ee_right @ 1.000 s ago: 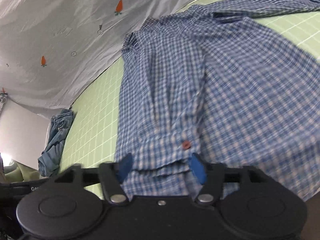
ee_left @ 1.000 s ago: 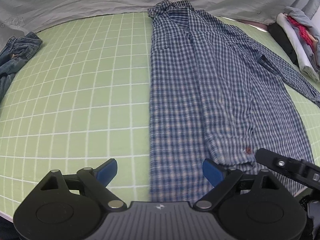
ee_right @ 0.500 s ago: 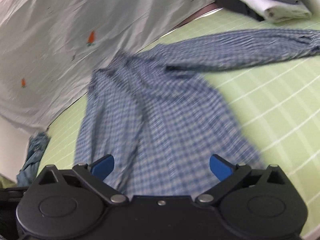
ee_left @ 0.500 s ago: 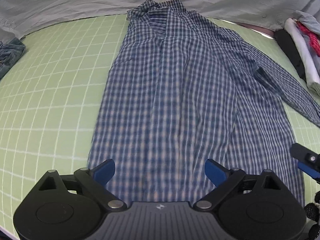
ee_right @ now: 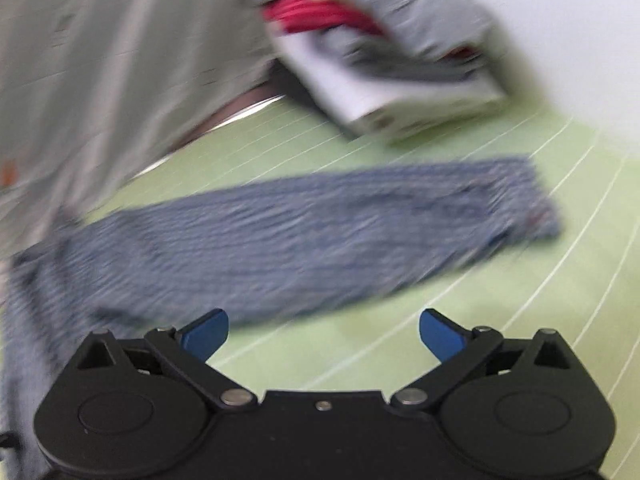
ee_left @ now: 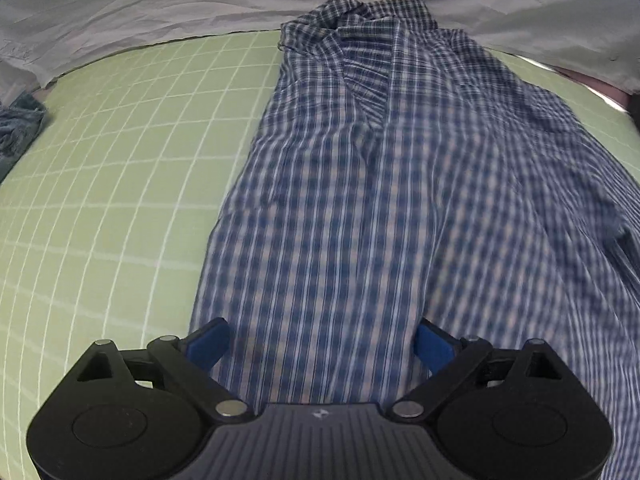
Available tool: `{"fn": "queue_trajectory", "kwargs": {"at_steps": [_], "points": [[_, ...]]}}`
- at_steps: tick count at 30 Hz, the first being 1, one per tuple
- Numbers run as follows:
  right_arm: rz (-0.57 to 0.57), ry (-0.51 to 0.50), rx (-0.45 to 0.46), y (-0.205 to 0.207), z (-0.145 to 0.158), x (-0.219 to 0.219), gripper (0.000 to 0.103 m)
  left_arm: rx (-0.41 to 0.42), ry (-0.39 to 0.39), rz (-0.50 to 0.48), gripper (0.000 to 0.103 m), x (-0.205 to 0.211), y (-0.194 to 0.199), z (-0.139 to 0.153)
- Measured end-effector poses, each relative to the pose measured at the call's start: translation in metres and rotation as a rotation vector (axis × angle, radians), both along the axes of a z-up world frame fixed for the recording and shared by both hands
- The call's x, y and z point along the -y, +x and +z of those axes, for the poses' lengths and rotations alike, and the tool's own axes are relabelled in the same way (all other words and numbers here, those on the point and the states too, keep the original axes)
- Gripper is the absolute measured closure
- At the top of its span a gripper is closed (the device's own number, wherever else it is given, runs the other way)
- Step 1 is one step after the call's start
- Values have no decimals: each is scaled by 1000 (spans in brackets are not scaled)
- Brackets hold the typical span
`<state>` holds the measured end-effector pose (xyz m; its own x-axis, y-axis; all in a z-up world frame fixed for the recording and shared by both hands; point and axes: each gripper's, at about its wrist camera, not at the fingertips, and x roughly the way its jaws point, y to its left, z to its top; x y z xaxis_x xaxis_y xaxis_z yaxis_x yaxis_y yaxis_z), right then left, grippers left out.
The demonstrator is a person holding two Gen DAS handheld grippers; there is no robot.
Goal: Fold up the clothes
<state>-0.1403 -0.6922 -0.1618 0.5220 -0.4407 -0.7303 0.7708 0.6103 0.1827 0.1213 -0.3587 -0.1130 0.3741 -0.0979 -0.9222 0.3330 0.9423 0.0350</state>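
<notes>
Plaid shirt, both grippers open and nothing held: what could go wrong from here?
1. The plaid shirt shows ripples near its collar; folding over them may set creases.
2. The outstretched sleeve ends close to the stack of folded clothes; a sweeping right gripper might nudge that stack.
3. The right wrist view is motion-blurred, so the sleeve grasp could miss. The left gripper hovers open over the hem.

Left tool (ee_left: 322, 344), previously beside the plaid shirt (ee_left: 380, 200), now centered over its lower body, closer to the collar. Right tool (ee_right: 323, 334) has released the cuff, spread wide, and swung to the outstretched sleeve (ee_right: 280, 240) (view motion-blurred).
</notes>
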Motion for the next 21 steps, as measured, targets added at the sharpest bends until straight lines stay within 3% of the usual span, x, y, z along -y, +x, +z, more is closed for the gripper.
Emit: {"fn": "queue_trajectory", "kwargs": {"at_steps": [3, 11, 21], "points": [[-73, -58, -67, 8, -2, 38, 0, -13, 6, 28, 1, 5, 13, -8], [-112, -124, -209, 12, -29, 92, 0, -21, -12, 10, 0, 14, 18, -13], [-147, -103, -169, 2, -41, 97, 0, 9, -29, -12, 0, 10, 13, -11]]}}
